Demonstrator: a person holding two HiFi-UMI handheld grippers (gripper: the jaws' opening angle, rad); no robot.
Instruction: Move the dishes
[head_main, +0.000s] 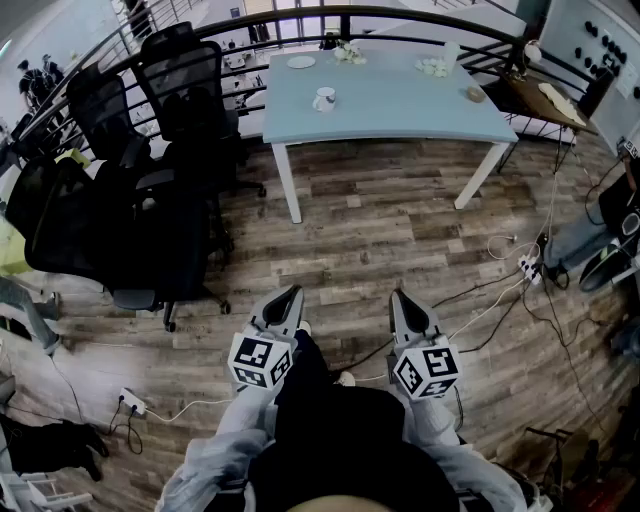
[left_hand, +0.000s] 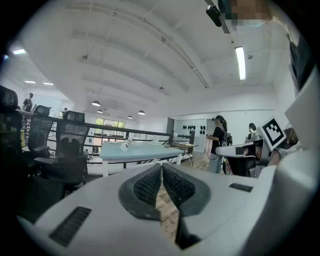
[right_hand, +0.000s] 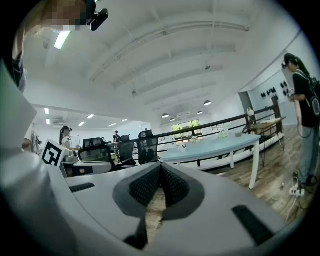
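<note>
Both grippers sit low in the head view, held out in front of the person: L gripper (head_main: 290, 292) lower centre-left, R gripper (head_main: 399, 296) lower centre-right, each w/ its marker cube toward the bottom edge. Jaws on both are pressed together, tips meeting, nothing between them. The left gripper view and right gripper view agree, w/ only wood floor (head_main: 400, 220) showing beyond the pads. Dishes are well apart from both, up top on the light-blue table (head_main: 400, 115): white mug (head_main: 324, 99) near its left side, plate (head_main: 301, 62) at the far left corner, small bowl (head_main: 475, 95) toward the right edge. Black office chairs (head_main: 180, 90) crowd the upper left, just beside the table. Dark railing (head_main: 400, 15) curves along the top behind it. Cables (head_main: 500, 300) and a power strip (head_main: 527, 266) lie on the floor at right.
</note>
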